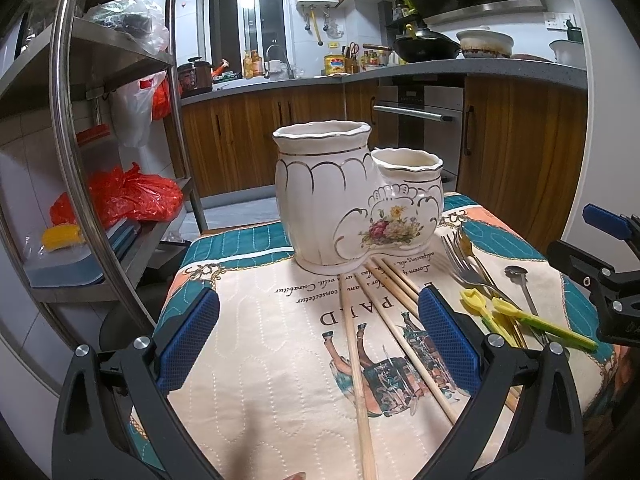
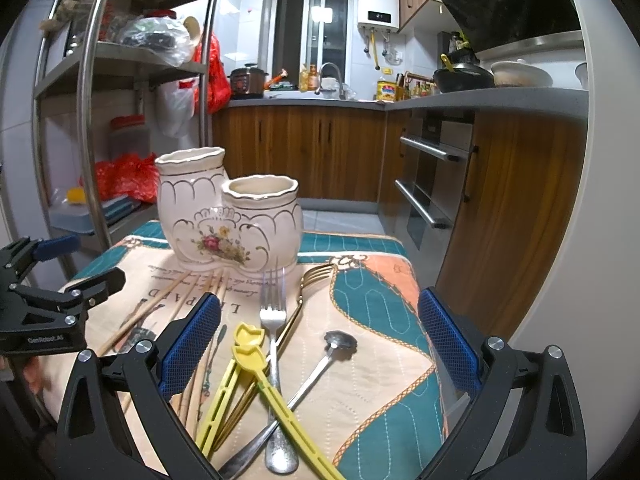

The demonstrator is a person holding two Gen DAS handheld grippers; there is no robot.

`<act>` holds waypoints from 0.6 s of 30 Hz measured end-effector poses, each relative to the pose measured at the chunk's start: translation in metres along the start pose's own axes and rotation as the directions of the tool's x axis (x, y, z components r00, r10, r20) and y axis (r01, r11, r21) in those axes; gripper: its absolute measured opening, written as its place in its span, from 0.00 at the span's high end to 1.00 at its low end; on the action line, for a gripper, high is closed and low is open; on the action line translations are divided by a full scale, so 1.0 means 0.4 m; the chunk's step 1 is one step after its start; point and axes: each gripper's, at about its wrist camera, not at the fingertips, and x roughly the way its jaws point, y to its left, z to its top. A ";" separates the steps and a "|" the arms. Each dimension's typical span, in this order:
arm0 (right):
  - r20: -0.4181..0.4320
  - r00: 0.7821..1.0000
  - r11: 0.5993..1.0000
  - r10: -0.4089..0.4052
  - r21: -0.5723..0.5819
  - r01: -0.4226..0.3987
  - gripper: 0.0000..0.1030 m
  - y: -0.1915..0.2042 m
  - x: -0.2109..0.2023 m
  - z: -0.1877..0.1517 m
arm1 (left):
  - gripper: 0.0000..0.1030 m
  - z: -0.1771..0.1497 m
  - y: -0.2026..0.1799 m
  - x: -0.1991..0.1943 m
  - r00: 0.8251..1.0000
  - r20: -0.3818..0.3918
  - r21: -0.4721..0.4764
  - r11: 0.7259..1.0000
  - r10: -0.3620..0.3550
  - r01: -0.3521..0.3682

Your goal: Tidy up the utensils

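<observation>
A white ceramic two-cup utensil holder (image 1: pixel 352 196) with gold trim and a painted flower bouquet stands at the far end of a small table covered by a quilted teal, peach and cream cloth (image 1: pixel 260 360). Both of its cups look empty. All the utensils lie flat on the cloth in front of it.

The left gripper (image 1: pixel 316 344) hovers low with its blue-padded fingers spread wide, holding nothing. Several pale wooden chopsticks (image 1: pixel 356 360) lie between and just under those fingers, their long axes running away from the gripper toward the holder's base, far tips almost touching it.

The right gripper (image 2: pixel 320 348) is also spread wide and empty. Between its fingers lies a loose crossed pile: a silver fork (image 2: pixel 273 320), a gold-toned fork (image 2: pixel 308 284), two yellow plastic tulip-tipped picks (image 2: pixel 256 376), and a small silver flower-bowled spoon (image 2: pixel 320 364). Their handles point back toward the gripper and their heads toward the holder.

The left gripper is likely nearer the chopsticks, and the right nearer the metal cutlery. Because the chopsticks lie along the fingers' direction, closing across them looks straightforward.
</observation>
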 end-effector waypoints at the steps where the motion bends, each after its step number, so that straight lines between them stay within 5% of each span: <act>1: 0.000 1.000 1.000 -0.001 -0.001 0.001 0.05 0.001 0.000 -0.001 | 0.05 0.000 0.000 0.000 1.000 0.000 -0.001 1.000 -0.001 0.001; 13: -0.005 1.000 0.999 -0.016 0.045 0.016 0.05 -0.027 0.007 0.003 | 0.05 -0.013 -0.005 0.019 0.999 -0.006 0.050 0.998 0.039 -0.039; 18: 0.011 1.000 0.997 -0.006 0.072 0.005 0.05 -0.046 -0.008 0.044 | 0.05 0.019 0.000 0.015 0.998 -0.046 0.064 0.997 -0.048 0.051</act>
